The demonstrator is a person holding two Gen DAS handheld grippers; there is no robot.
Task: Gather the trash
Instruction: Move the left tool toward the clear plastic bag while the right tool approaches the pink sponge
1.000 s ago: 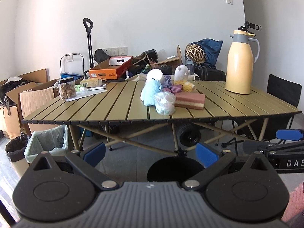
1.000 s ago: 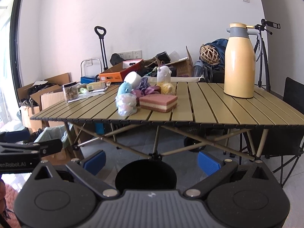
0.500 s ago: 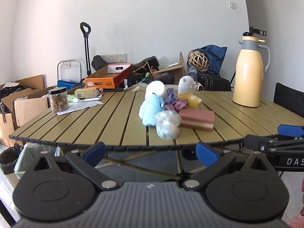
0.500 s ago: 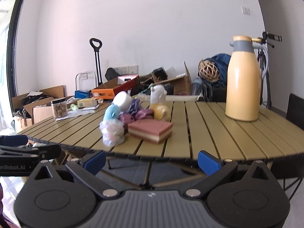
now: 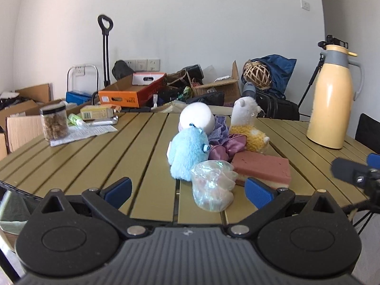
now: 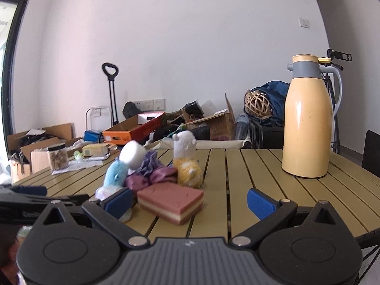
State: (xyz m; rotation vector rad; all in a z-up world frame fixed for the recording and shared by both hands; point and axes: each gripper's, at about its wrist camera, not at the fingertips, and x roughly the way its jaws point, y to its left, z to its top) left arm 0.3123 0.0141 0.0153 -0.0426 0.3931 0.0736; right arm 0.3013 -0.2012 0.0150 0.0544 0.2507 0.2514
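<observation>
Crumpled plastic wrap (image 5: 212, 185) seemingly between spread left gripper (image 5: 187, 188) fingers

Bright daylight, fisheye-bent edges, slight motion blur, dark corners

We see a plain white wall (image 6: 190, 47) behind an olive slatted folding table (image 5: 118, 147). A row of white wall sockets (image 5: 143, 64) sits low on that wall, and a single white switch plate (image 5: 305, 5) sits high at the right. A dark door or window frame (image 6: 9, 66) edges the far left, letting in daylight. Brown cardboard boxes (image 5: 26, 111) crowd the left corner. A black chair back (image 6: 371, 153) stands at the table's right.
</observation>
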